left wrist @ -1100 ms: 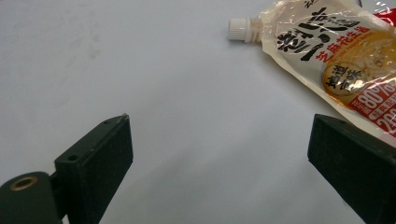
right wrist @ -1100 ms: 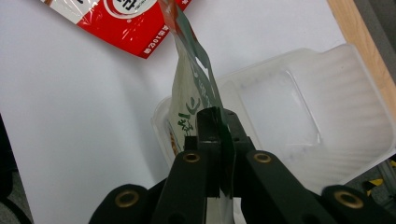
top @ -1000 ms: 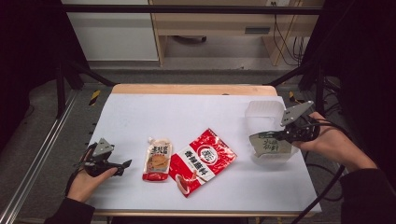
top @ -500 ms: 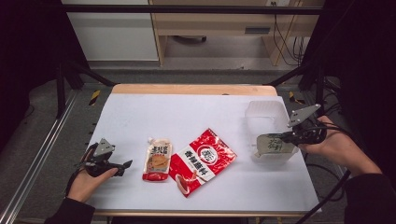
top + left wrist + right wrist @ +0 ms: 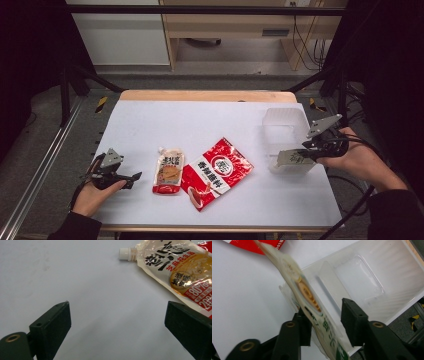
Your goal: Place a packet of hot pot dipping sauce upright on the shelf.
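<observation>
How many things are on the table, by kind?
Spouted pouches: 1, the pale pouch.
Flat packets: 2, the red packet and the green packet at the bin's near edge.
Clear bins: 1, the bin.
Total: 4.

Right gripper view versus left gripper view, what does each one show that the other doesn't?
Right gripper view alone: a green-printed packet between the right gripper's jaws, which have just been opening, over a clear plastic bin, plus a corner of a red bag. Left gripper view alone: a spouted sauce pouch lying flat ahead of the open, empty left gripper. Shared: the white table and a pair of black jaws.
</observation>
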{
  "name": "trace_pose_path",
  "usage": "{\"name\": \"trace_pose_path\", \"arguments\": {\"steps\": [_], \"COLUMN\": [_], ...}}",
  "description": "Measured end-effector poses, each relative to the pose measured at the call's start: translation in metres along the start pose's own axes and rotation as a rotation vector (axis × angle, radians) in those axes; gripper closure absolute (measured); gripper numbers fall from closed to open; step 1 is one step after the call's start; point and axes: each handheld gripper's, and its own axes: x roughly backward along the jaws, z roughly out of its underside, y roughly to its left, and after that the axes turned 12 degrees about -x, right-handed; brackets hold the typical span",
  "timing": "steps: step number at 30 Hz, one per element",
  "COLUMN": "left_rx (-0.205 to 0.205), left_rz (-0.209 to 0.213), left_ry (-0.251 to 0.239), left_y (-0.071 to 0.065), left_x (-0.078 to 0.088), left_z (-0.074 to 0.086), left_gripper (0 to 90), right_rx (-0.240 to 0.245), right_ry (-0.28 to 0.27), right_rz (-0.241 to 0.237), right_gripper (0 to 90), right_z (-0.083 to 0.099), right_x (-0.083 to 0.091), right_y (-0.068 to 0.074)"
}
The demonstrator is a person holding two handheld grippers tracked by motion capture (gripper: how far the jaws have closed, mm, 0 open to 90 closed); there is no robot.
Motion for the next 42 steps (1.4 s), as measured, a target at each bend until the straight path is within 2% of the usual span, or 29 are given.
{"name": "trace_pose_path", "arguments": {"steps": [2, 4, 6, 8, 9, 15, 22, 25, 28, 32, 36, 42], "left_rx": [0.001, -0.003, -0.003, -0.003, -0.003, -0.008, -0.019, -0.023, -0.025, -0.029, -0.030, -0.042], "left_rz": [0.000, 0.000, 0.001, 0.000, 0.000, -0.003, 0.002, 0.002, 0.001, 0.002, -0.003, 0.004], "left_ry": [-0.001, 0.002, 0.000, 0.000, 0.001, 0.004, 0.004, 0.000, 0.000, 0.000, -0.007, -0.005], "left_y": [0.000, 0.000, 0.000, 0.000, 0.000, -0.001, -0.005, -0.006, -0.006, -0.006, -0.007, -0.012], "left_x": [0.000, 0.000, 0.000, 0.000, 0.000, -0.001, -0.002, -0.002, -0.002, 0.000, 0.001, 0.000], "left_z": [0.000, 0.000, 0.000, 0.000, 0.000, -0.001, -0.003, -0.004, -0.004, -0.004, -0.005, -0.008], "left_gripper": [6.7, 6.7, 6.7, 6.7, 6.7, 6.7, 6.7, 6.7, 6.7, 6.7, 6.7, 6.6], "right_rx": [-0.004, -0.006, -0.013, 0.022, 0.022, 0.038, 0.062, 0.071, 0.079, 0.052, 0.061, 0.086], "right_ry": [0.000, 0.000, -0.007, -0.045, -0.045, -0.115, -0.191, -0.229, -0.238, -0.269, -0.284, -0.265], "right_rz": [0.013, 0.009, 0.011, 0.022, 0.022, 0.041, 0.058, 0.050, 0.055, 0.036, 0.009, -0.021], "right_gripper": [49.8, 46.9, 39.2, 29.7, 29.7, 17.4, 13.5, 13.3, 13.1, 13.3, 13.3, 14.7], "right_z": [0.002, 0.003, 0.005, 0.007, 0.007, 0.003, -0.015, -0.028, -0.038, -0.052, -0.065, -0.085], "right_x": [-0.001, -0.002, -0.002, 0.001, 0.001, 0.008, 0.016, 0.014, 0.012, 0.006, -0.003, -0.028], "right_y": [0.007, 0.009, 0.016, 0.027, 0.027, 0.049, 0.077, 0.093, 0.106, 0.124, 0.144, 0.171]}}
